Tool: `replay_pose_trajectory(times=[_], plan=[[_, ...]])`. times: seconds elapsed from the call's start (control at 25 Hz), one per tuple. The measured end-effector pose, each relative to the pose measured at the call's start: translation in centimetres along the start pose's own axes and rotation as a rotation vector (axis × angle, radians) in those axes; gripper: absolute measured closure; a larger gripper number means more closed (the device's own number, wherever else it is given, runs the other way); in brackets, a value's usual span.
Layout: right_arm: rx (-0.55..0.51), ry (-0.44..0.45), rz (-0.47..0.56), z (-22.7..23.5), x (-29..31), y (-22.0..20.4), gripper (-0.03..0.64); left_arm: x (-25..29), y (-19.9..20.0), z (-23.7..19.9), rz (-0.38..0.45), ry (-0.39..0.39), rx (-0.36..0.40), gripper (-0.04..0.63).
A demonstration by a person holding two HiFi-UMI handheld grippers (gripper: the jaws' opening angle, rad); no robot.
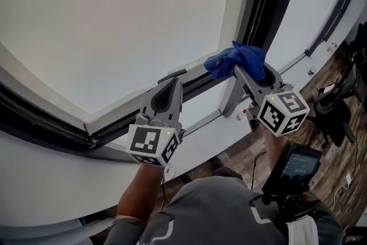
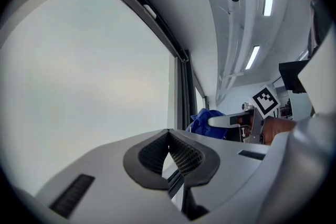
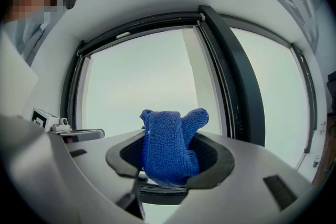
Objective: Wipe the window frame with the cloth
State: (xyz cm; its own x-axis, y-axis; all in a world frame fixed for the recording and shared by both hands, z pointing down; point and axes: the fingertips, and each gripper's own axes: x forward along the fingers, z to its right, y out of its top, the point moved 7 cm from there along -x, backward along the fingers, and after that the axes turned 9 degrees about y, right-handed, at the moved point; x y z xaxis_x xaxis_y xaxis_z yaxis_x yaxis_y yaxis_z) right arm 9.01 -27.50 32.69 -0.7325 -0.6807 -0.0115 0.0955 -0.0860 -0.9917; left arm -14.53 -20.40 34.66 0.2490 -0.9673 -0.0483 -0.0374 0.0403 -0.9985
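Note:
A blue cloth point(image 1: 241, 59) is bunched against the dark window frame point(image 1: 259, 6), where the upright post meets the bottom rail. My right gripper point(image 1: 252, 70) is shut on it; in the right gripper view the cloth point(image 3: 168, 147) fills the space between the jaws and stands up above them. My left gripper point(image 1: 171, 84) hovers to the left over the bottom rail point(image 1: 192, 84), its tips together with nothing between them. In the left gripper view the closed jaws point(image 2: 169, 134) point along the frame point(image 2: 181, 89), with the cloth point(image 2: 205, 119) and right gripper point(image 2: 223, 121) beyond.
A broad white sill point(image 1: 63, 181) runs below the glass. A small dark handle point(image 1: 172, 74) sits on the rail by the left gripper. At the right are a wooden floor point(image 1: 335, 172), an office chair point(image 1: 338, 106) and a black device point(image 1: 298, 166) on the person's chest.

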Motion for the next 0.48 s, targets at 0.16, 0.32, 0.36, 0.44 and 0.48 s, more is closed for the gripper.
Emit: replay_pose_trajectory(times=[0.16,0.32,0.36,0.44,0.48], plan=[[-0.013,-0.039,-0.023,4.7,2.0,-0.6,0.405,4.1,-0.7,0.4,-0.008,0.024,0.002,0.588],[-0.050,-0.063,-0.079,8.5,4.6,-3.2,0.405,7.3,-2.6,0.6,-0.009,0.046,0.011,0.588],[-0.051,-0.070,-0.092,9.6,5.2,-3.8,0.405,8.3,-2.9,1.0,-0.014,0.046,0.013,0.588],[-0.043,-0.077,-0.120,11.7,6.2,-4.8,0.405,10.3,-3.5,1.8,-0.032,0.048,0.018,0.588],[-0.046,-0.077,-0.136,12.6,6.8,-5.4,0.405,11.1,-4.0,2.1,-0.041,0.051,0.022,0.588]])
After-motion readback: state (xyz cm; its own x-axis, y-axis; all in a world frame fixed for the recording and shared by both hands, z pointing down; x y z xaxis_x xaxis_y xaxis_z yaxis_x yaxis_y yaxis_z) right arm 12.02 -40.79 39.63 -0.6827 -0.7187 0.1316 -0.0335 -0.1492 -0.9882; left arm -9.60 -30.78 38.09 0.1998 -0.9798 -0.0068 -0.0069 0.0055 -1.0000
